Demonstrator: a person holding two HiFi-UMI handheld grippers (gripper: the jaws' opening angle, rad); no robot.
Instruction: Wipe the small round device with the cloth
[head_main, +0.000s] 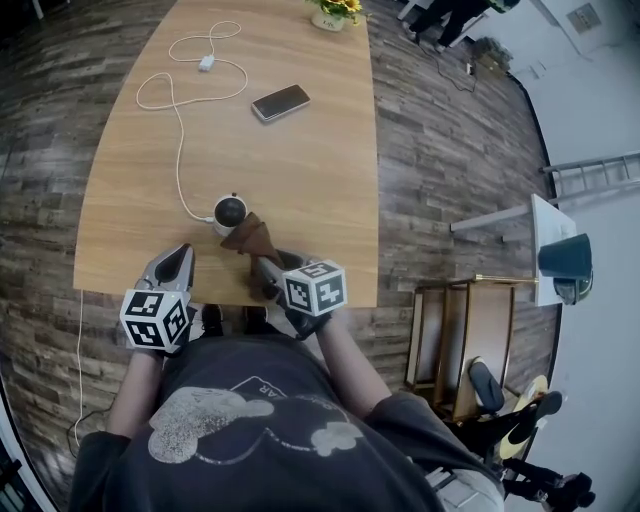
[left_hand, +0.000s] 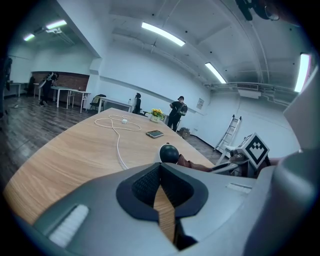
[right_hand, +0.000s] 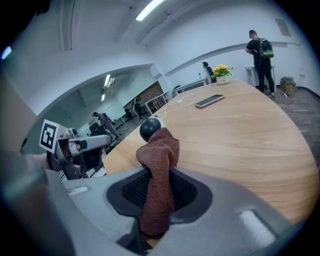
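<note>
The small round device (head_main: 230, 211), a black dome on a white base, stands near the table's front edge with a white cable (head_main: 179, 150) leading from it. A brown cloth (head_main: 252, 236) is clamped in my right gripper (head_main: 266, 262) and its free end touches the device's right side. In the right gripper view the cloth (right_hand: 159, 165) rises from the jaws toward the device (right_hand: 149, 128). My left gripper (head_main: 183, 252) is shut and empty, left of the device and apart from it. The left gripper view shows the device (left_hand: 169, 153) ahead of my left gripper (left_hand: 160, 176).
A phone (head_main: 280, 102) lies mid-table, beyond the device. The cable loops to a white adapter (head_main: 206, 63) at the far end, near a flower pot (head_main: 335, 12). The table's right edge (head_main: 376, 200) borders wooden floor. People stand in the room's background.
</note>
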